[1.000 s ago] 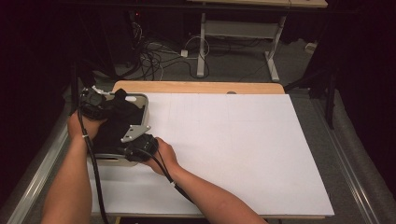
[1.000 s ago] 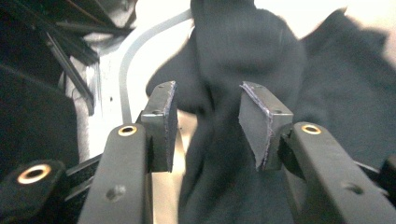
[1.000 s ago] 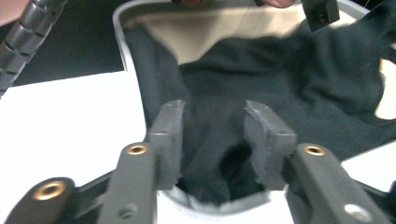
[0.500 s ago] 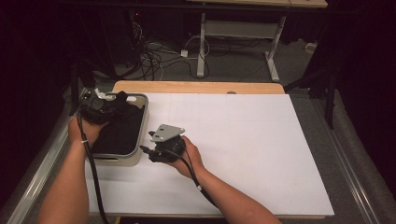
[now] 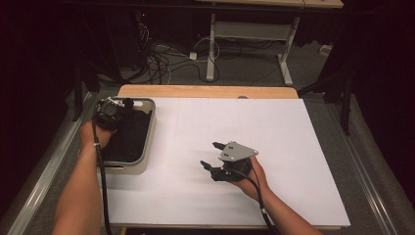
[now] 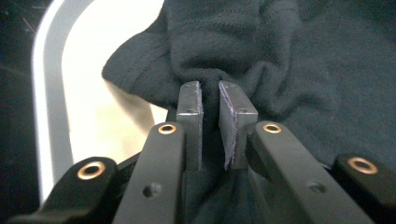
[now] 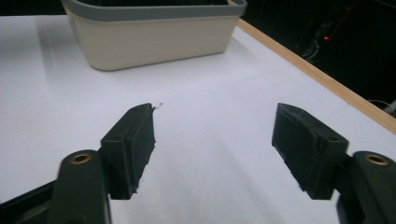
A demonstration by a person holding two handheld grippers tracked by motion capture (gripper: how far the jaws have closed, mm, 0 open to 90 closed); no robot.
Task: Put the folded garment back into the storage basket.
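A cream bin with a grey rim (image 5: 151,132) stands at the table's left edge, and a dark cloth (image 5: 125,139) lies inside it. My left gripper (image 5: 122,106) hangs over the bin's far end. In the left gripper view its jaws (image 6: 208,93) are pinched on a fold of the dark cloth (image 6: 303,70), with the bin's pale inside (image 6: 93,84) beside it. My right gripper (image 5: 209,154) rests low over the white table top, right of the bin, open and holding nothing. In the right gripper view its jaws (image 7: 215,126) stand wide apart and point at the bin (image 7: 154,37).
The white table top (image 5: 254,122) stretches right of the bin, with a wooden edge (image 5: 205,91) along its far side. Beyond it, cables (image 5: 166,54) and a metal table frame (image 5: 211,49) stand on the dark floor. A rail (image 5: 44,161) runs along the left.
My right gripper has left the bin and moved right and nearer over the table, now open. The cloth has settled into the bin. My left gripper stays at the bin's far end.
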